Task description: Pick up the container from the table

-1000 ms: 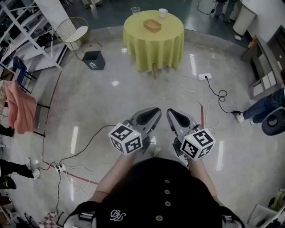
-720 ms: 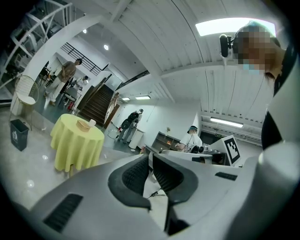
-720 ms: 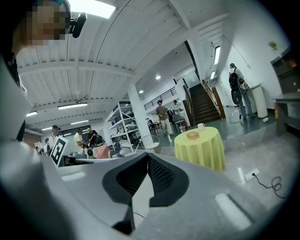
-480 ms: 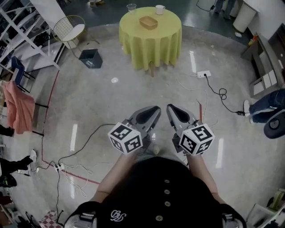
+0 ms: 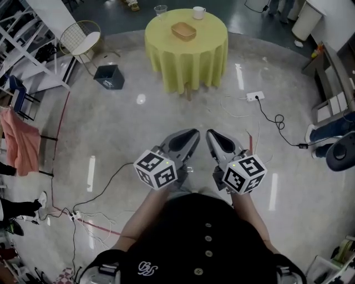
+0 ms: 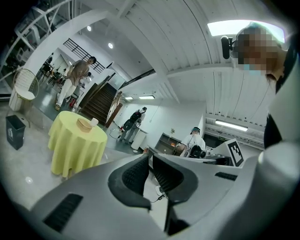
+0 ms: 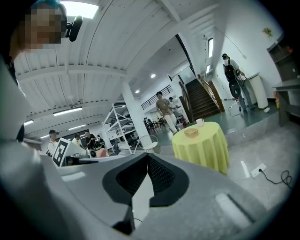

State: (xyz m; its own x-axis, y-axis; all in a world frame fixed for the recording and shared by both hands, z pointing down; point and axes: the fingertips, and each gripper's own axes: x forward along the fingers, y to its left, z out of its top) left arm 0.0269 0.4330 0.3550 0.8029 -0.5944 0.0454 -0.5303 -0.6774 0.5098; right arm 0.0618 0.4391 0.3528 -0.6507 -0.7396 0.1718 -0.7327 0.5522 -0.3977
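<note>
The head view looks down on a glossy grey floor (image 5: pixel 138 127) and on a round worktop (image 5: pixel 188 58) draped to the ground in a yellow-green cloth. The container (image 5: pixel 183 31), a shallow tan tray with rounded corners, lies near the middle of the worktop. A white cup (image 5: pixel 198 12) stands by the far right edge and a clear glass (image 5: pixel 161 10) by the far left edge. The left gripper (image 5: pixel 194 133) and the right gripper (image 5: pixel 211 135) are held side by side, well apart from the worktop, each with a marker cube at its rear. This view alone shows the wire chair (image 5: pixel 80 37), the dark bin (image 5: pixel 109 76) and the cables on the floor. Only the gripper views show the ribbed black pads of the fingers. In the left gripper view the left gripper (image 6: pixel 151 157) has its 2 fingers closed together with nothing between them. The right gripper (image 7: pixel 146 157) also has its fingers pressed shut and empty. Both gripper views also show a staircase (image 7: pixel 201 98) and people beyond the worktop, which the head view does not show. From the side the container (image 7: pixel 191 132) looks like a low stack with ridged walls.
</note>
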